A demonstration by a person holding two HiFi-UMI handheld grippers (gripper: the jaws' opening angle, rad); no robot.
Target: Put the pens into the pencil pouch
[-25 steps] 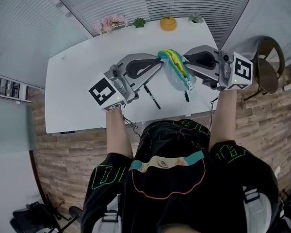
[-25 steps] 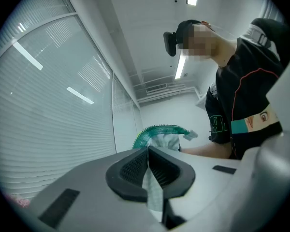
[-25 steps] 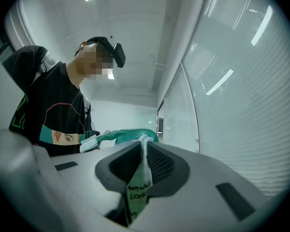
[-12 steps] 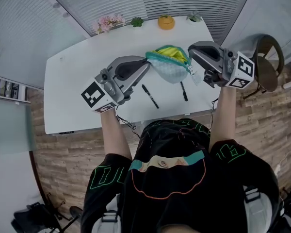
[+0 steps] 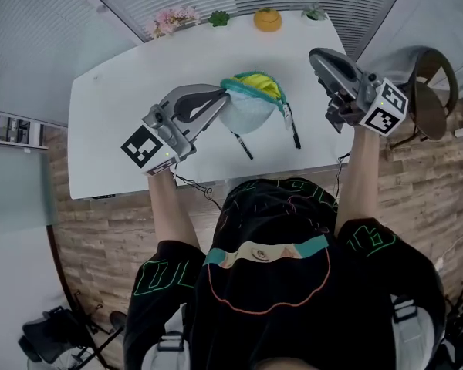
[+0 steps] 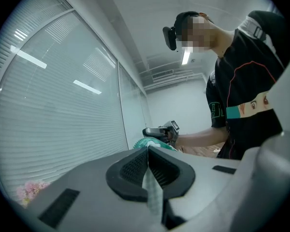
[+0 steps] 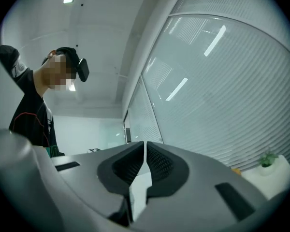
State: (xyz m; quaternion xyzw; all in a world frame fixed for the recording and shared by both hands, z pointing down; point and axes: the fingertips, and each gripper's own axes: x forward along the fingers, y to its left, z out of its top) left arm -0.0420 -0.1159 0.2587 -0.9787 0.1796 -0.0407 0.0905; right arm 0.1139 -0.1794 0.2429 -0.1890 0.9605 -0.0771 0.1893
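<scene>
The teal mesh pencil pouch (image 5: 251, 105) with a yellow lining hangs open over the white table (image 5: 123, 122). My left gripper (image 5: 222, 97) is shut on its left edge. In the left gripper view a thin strip of the pouch's mesh (image 6: 152, 190) sits pinched in the left gripper (image 6: 147, 153). My right gripper (image 5: 318, 55) is off to the pouch's right, apart from it, shut on nothing. In its own view the right gripper (image 7: 144, 149) faces the window blinds. Two black pens (image 5: 241, 145) (image 5: 295, 136) lie on the table just in front of the pouch.
Small pots line the table's far edge: pink flowers (image 5: 174, 33), a green plant (image 5: 220, 19), an orange pot (image 5: 267, 19) and another plant (image 5: 315, 11). A chair (image 5: 432, 83) stands right of the table. A cable (image 5: 193, 185) hangs off the front edge.
The right gripper has let go of the pouch, shut empty and swung away to the right. The left gripper, still holding the pouch, has carried it leftward and lower toward the table.
</scene>
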